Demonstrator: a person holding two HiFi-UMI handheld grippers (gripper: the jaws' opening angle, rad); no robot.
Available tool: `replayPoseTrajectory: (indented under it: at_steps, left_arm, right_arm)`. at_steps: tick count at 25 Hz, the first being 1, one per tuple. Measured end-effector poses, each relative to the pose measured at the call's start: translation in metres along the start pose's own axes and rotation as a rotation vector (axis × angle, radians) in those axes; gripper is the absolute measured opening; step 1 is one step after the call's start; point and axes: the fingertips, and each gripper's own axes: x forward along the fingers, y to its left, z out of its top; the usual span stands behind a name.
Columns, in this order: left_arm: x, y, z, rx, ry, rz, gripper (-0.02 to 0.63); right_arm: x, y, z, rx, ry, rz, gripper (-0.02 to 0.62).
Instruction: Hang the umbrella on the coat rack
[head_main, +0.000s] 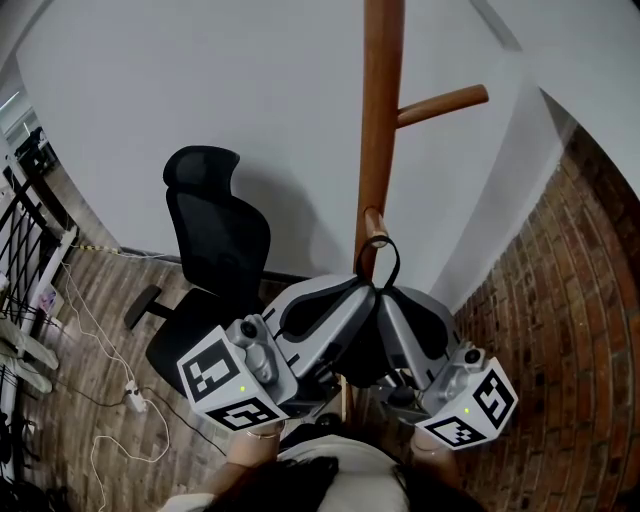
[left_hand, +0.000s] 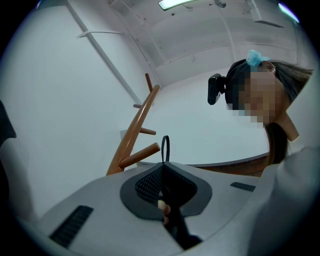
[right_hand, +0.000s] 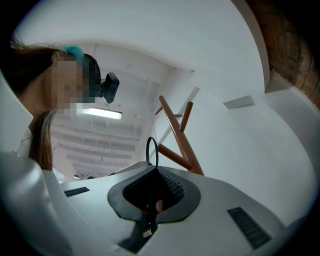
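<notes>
— Wooden rack (head_main: 380, 120) ahead. Where's the umbrella (left_hand: 176, 229)?
— Just under the low peg (head_main: 375, 226). My left gripper (left_hand: 163, 167) and right gripper (right_hand: 154, 172) are both pinching it, jaws closed. It's looking black, mostly hidden, probably light. The thin loop (head_main: 388, 262) is sticking up and is likely soft, so I'm gripping its base.

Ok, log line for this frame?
left gripper: shut on umbrella loop | right gripper: shut on umbrella loop | loop at coat rack peg, hooked: cannot tell
</notes>
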Motion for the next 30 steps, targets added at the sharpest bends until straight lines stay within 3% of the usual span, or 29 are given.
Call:
replayPoseTrajectory:
  at_steps: [13,30]
  left_arm:
    - [0.008,0.022,-0.01,-0.031,0.029,-0.007,0.012]
    - [0.013,0.046,-0.031,-0.088,0.034,0.042,0.012]
  right_arm:
    - [0.006,-0.021,-0.012,0.017,0.006,-0.043,0.037]
    - [0.008,-0.045,-0.031,0.033,0.065,-0.058,0.037]
